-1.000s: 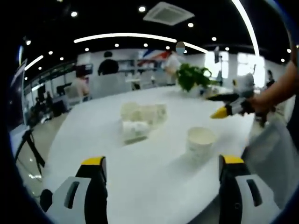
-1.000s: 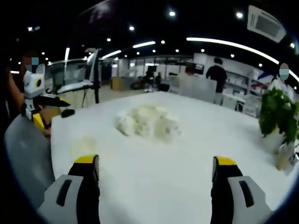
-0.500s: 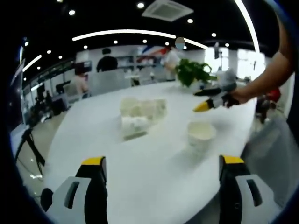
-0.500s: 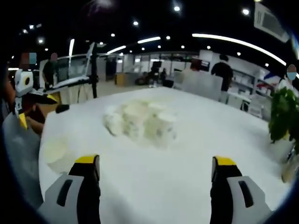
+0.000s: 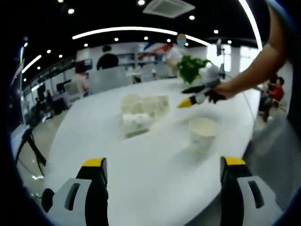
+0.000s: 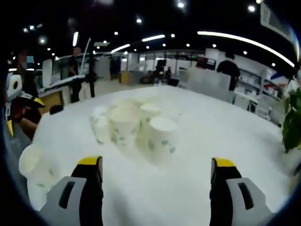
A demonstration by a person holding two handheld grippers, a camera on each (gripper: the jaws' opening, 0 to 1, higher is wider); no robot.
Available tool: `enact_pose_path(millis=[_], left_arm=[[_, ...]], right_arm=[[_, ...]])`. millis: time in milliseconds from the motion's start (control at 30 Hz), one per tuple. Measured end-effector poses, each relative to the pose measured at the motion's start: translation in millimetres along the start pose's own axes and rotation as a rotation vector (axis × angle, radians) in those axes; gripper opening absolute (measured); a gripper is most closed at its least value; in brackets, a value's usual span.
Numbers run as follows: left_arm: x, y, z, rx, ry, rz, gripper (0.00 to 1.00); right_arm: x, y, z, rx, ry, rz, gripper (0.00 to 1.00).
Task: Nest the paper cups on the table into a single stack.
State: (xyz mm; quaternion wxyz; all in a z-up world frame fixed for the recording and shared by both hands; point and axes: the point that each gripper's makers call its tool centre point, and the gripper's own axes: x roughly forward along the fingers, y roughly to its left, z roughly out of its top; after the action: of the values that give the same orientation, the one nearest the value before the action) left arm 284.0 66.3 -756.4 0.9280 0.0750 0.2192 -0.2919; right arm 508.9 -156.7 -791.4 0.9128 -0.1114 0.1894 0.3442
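The left gripper (image 5: 162, 181) has its jaws spread wide and nothing between them, hovering low over the near edge of the white table (image 5: 141, 160). A lone paper cup (image 5: 202, 132) stands upright ahead of the right-hand jaw, well clear of both fingers. Farther back toward the table's middle sits a cluster of cups (image 5: 141, 110) (blurry, so the count is hard to call; at least one looks to be lying on its side in front).

The right gripper (image 5: 188, 101) reaches in from the right in the left gripper view, held by a person's hand (image 5: 221, 89), its yellow tip hanging above the table between the lone cup and the cluster.

In the right gripper view its own jaws (image 6: 155, 181) are wide apart too and empty. The cluster (image 6: 134, 125) sits straight ahead of the gap between the fingers, not touching them, with several cups upright and packed together. The lone cup (image 6: 35, 165) is off to the left, just beside the left finger (image 6: 87, 188).
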Motion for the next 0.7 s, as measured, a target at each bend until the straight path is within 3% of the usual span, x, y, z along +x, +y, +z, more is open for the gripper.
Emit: enact_pose_path(millis=[233, 367, 700], left_arm=[[1, 1.9, -2.1, -0.006, 0.009, 0.005, 0.98], [2, 3.5, -5.0, -0.015, 0.017, 0.005, 0.98], [3, 4.2, -8.3, -0.018, 0.030, 0.007, 0.98]], right_arm=[[31, -6, 8.1, -0.004, -0.002, 0.020, 0.86], [47, -16, 2.9, -0.012, 0.033, 0.000, 0.78], [66, -18, -2.4, 0.030, 0.059, 0.012, 0.60]])
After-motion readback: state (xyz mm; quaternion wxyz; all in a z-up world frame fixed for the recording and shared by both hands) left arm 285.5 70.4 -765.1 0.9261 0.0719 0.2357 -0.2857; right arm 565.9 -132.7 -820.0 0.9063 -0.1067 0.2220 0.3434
